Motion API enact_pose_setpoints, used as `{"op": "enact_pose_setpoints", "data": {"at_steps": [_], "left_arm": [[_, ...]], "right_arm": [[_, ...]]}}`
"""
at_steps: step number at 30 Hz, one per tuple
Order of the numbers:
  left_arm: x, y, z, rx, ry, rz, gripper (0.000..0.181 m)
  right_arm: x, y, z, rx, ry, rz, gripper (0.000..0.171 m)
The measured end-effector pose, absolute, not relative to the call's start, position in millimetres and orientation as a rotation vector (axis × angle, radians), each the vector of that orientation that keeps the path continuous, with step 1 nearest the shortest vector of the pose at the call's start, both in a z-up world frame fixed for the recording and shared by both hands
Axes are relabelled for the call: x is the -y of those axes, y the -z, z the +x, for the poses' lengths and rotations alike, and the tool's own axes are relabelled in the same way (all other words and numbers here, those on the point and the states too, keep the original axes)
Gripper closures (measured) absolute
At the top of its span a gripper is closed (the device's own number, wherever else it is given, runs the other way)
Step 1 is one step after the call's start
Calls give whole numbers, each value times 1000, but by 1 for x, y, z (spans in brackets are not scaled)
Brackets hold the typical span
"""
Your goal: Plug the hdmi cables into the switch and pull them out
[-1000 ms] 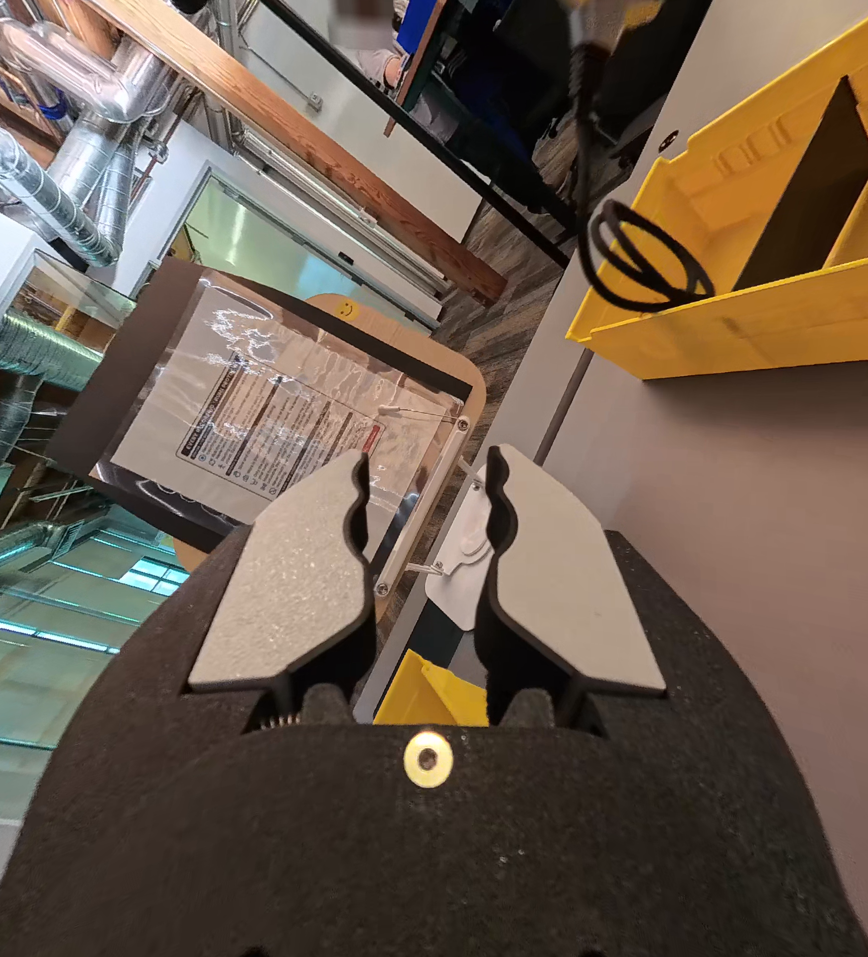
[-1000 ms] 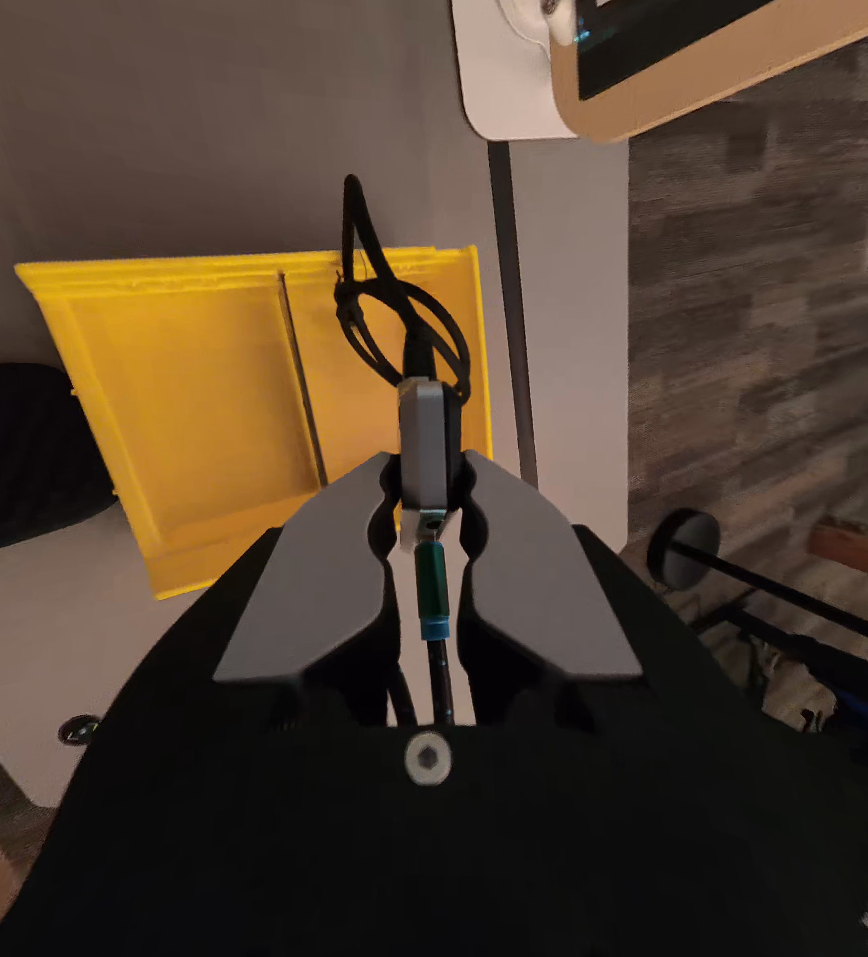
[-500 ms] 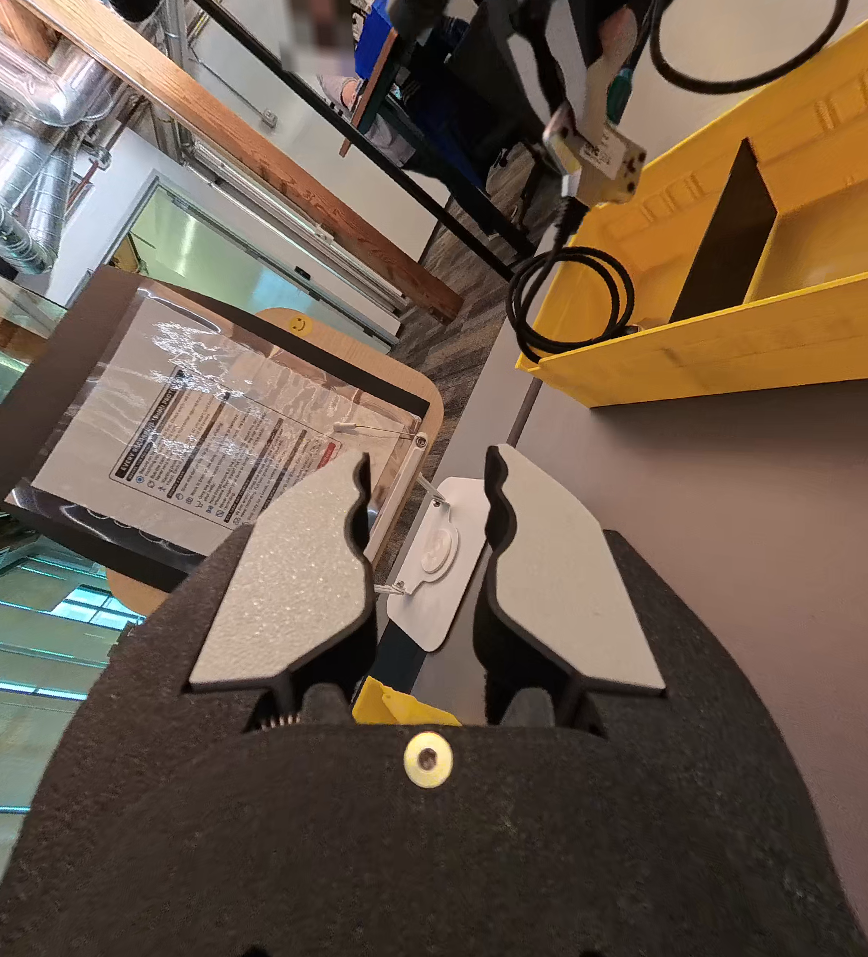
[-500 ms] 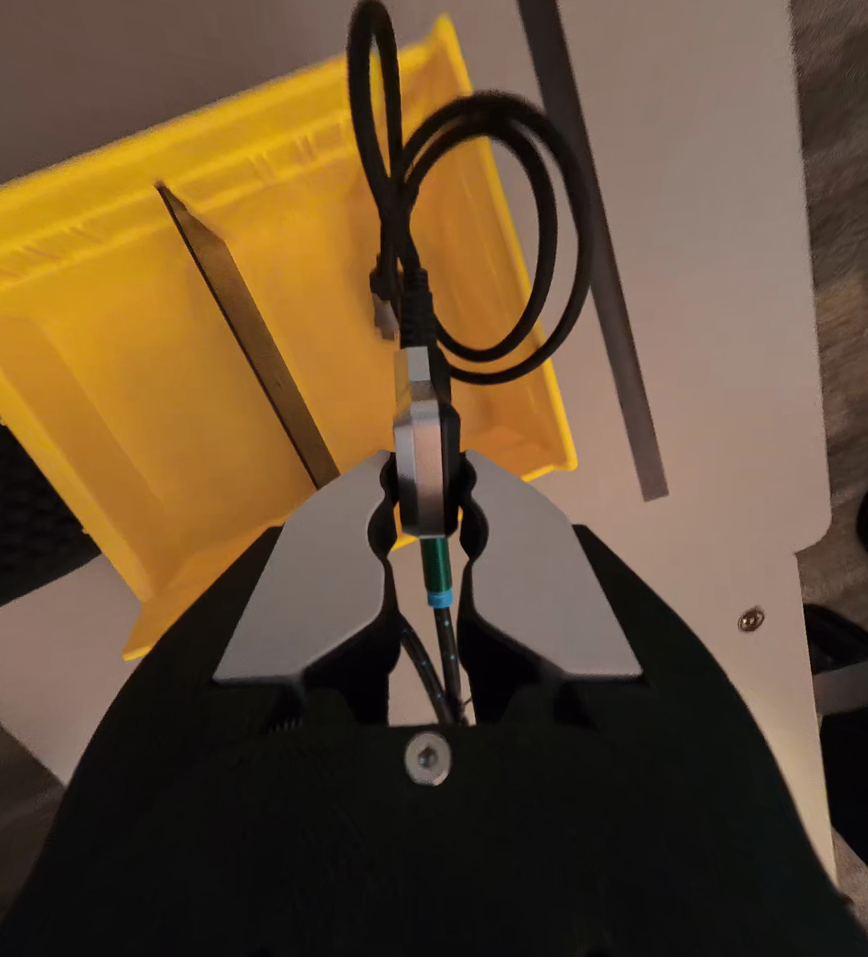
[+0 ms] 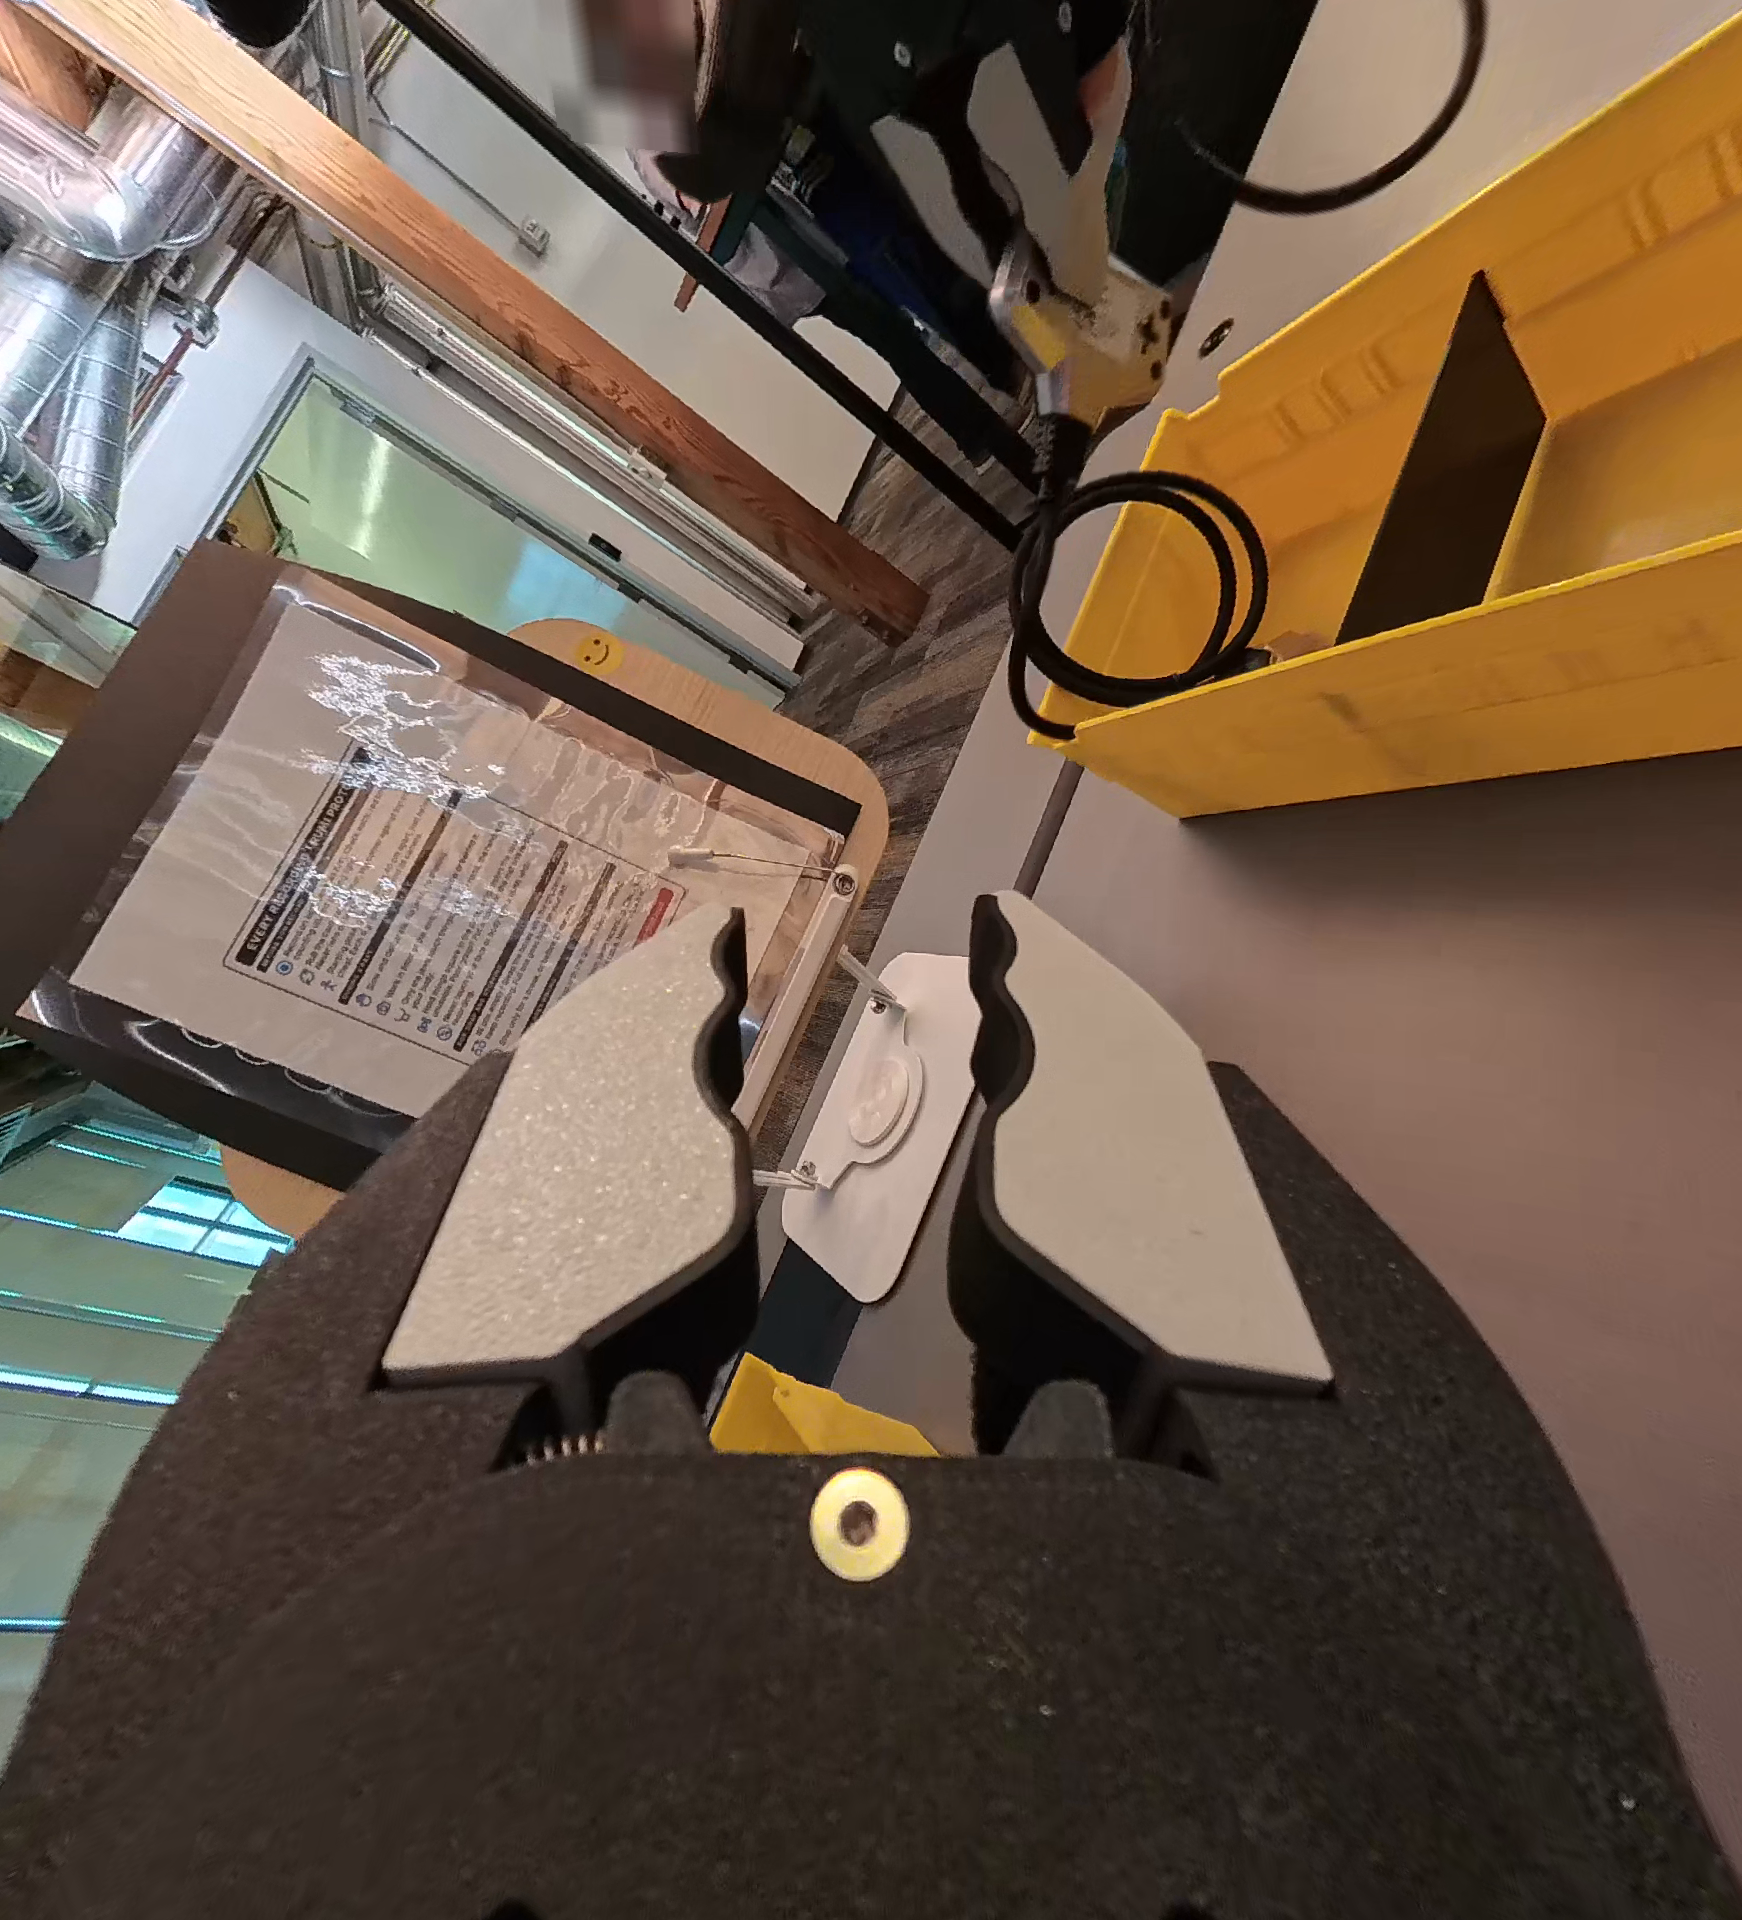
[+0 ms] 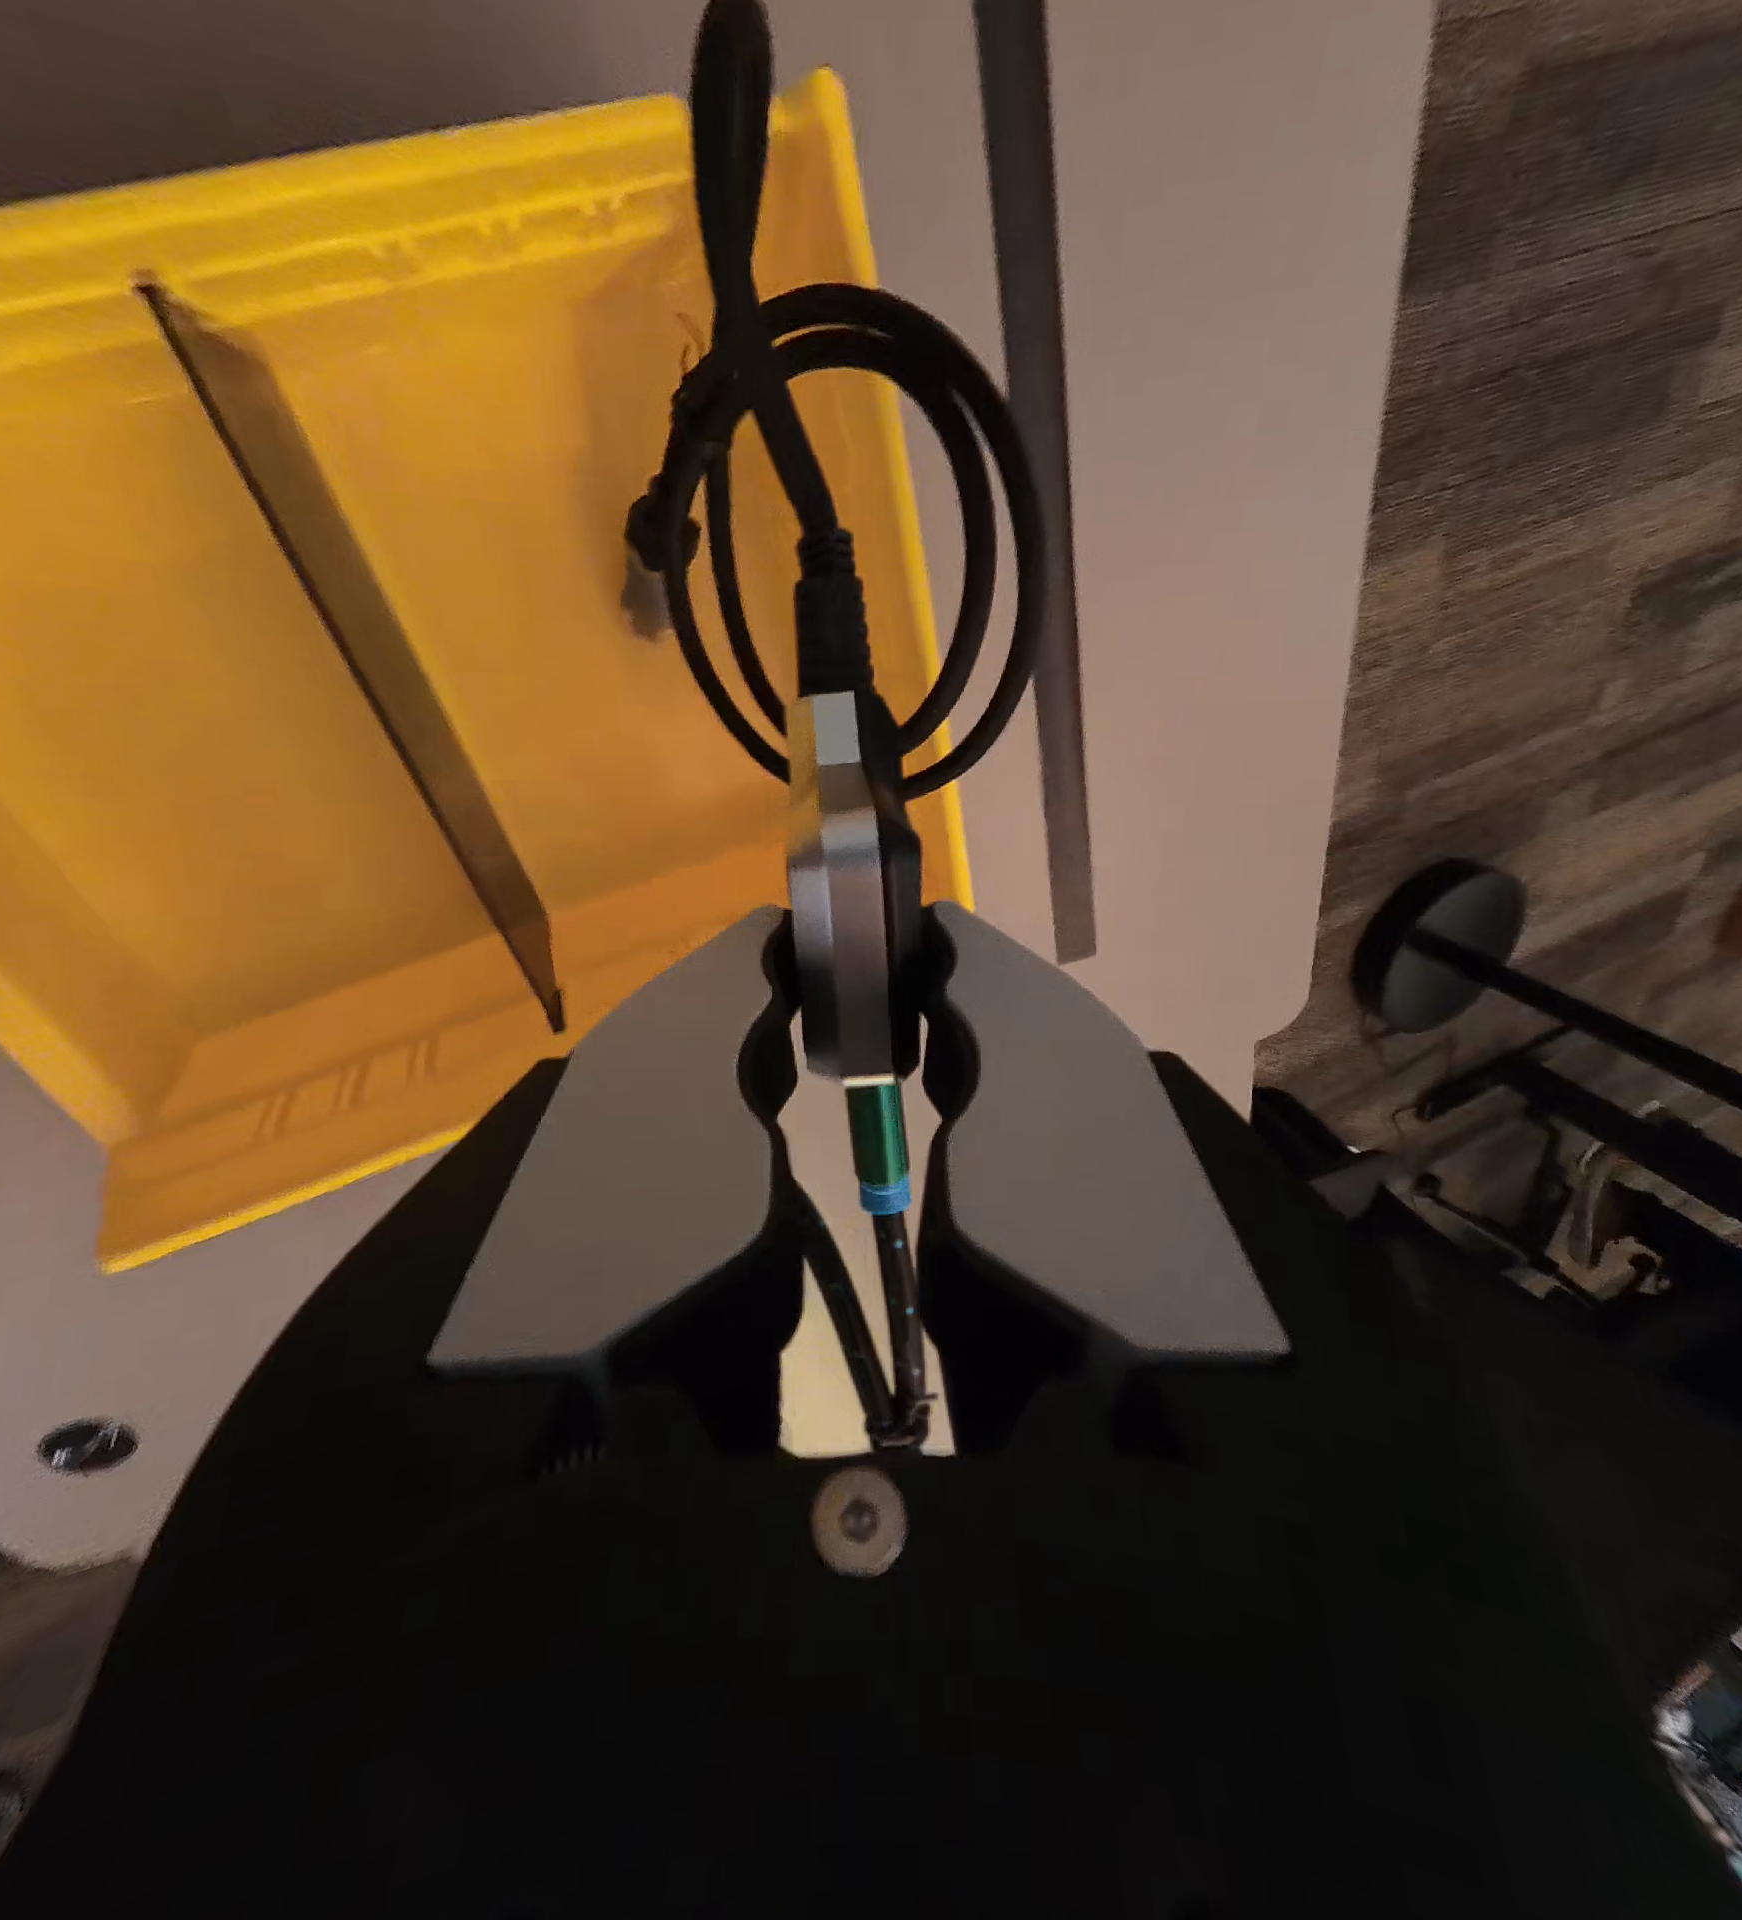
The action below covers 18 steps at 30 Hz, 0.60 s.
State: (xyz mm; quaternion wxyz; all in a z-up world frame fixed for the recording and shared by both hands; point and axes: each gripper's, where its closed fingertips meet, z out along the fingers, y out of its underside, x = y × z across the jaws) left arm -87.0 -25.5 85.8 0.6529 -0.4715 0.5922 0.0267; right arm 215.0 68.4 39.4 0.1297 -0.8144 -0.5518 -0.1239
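Observation:
My right gripper (image 6: 856, 920) is shut on a flat grey switch (image 6: 839, 883) and holds it edge-on above the yellow bin (image 6: 254, 665). A green-plugged cable (image 6: 877, 1138) runs from the switch's near end back between the fingers. A black hdmi cable (image 6: 825, 623) is plugged into its far end, and its coil (image 6: 992, 540) hangs over the bin's end compartment. In the left wrist view the switch (image 5: 1106, 322) and coil (image 5: 1147, 592) hang at the bin's corner (image 5: 1137, 717). My left gripper (image 5: 856, 935) is open and empty, low over the grey table (image 5: 1469, 1039).
A black divider (image 6: 347, 644) splits the bin. A framed sheet on a wooden stand (image 5: 431, 883) with a white base plate (image 5: 877, 1132) stands at the table's edge ahead of the left gripper. A cable hole (image 6: 82, 1444) is in the tabletop. Wood-look floor (image 6: 1573, 416) lies beyond. The tips of one gripper are about 35 cm away from the tips of the other.
My right gripper has carried the switch and its hanging coil closer over the bin's end compartment. The left gripper stays open and has shifted only slightly.

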Motion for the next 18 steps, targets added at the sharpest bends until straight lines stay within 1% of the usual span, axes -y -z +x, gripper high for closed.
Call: {"op": "enact_pose_setpoints", "data": {"at_steps": [7, 15, 18], "left_arm": [[27, -86, -86, -1347, -51, -1068, 140], [30, -83, -82, -1364, -57, -1062, 141], [30, -83, -84, -1363, -57, -1065, 140]], "right_arm": [[-78, -6, 208, 1376, 193, -2324, 149], [-59, 52, 219, 1476, 202, -2471, 147], [-61, 59, 217, 1474, 244, -2473, 144]]}}
